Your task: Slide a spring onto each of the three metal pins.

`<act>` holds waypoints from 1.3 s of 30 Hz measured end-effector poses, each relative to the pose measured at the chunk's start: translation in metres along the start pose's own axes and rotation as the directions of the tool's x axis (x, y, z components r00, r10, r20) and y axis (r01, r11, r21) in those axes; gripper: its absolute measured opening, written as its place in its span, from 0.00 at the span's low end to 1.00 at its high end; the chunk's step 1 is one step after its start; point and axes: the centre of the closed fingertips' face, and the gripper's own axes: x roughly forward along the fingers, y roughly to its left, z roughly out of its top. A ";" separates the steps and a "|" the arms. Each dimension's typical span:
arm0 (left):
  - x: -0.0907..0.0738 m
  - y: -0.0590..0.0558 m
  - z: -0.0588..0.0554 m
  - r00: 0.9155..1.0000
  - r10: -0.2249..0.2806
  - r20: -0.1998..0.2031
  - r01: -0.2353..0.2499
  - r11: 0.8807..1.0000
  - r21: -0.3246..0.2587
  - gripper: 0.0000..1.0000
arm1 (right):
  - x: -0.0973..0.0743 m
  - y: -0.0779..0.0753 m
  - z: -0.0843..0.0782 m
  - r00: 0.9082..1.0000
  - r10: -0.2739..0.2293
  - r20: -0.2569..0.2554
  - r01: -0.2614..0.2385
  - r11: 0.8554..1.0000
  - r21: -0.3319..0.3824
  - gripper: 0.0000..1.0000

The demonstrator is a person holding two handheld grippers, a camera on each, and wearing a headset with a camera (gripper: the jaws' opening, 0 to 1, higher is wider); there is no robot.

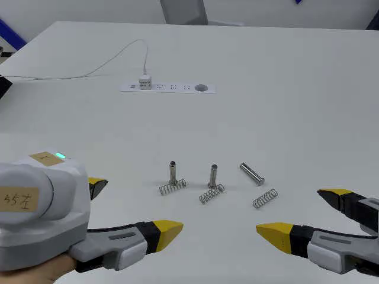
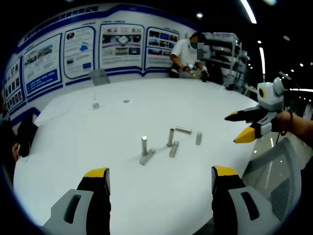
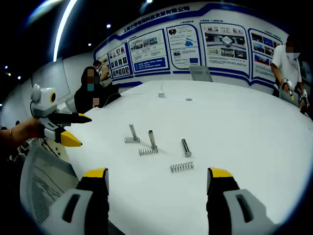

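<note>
Two metal pins stand upright on the white table, the left pin and the middle pin. A third pin lies on its side to their right. One spring lies flat beside each: the left spring, the middle spring and the right spring. My left gripper hovers open at the near left, holding nothing. At the near right my right gripper is likewise open and holds nothing. Both are short of the parts, as its own view shows for the left gripper and the right gripper.
A white power strip with a plugged-in adapter and a cable lies further back on the table. A grey chair stands at the far edge. People stand and sit around the table's far sides.
</note>
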 end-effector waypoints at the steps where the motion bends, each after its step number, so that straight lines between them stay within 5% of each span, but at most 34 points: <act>1: 0.000 0.000 0.000 1.000 0.001 0.002 -0.001 1.000 -0.001 0.87 | 0.000 0.000 0.000 1.000 0.000 0.000 0.000 1.000 0.001 0.84; 39: 0.001 -0.004 -0.001 1.000 -0.004 0.020 0.004 1.000 -0.005 0.87 | 0.006 -0.008 -0.002 1.000 -0.022 -0.019 0.022 1.000 0.018 0.77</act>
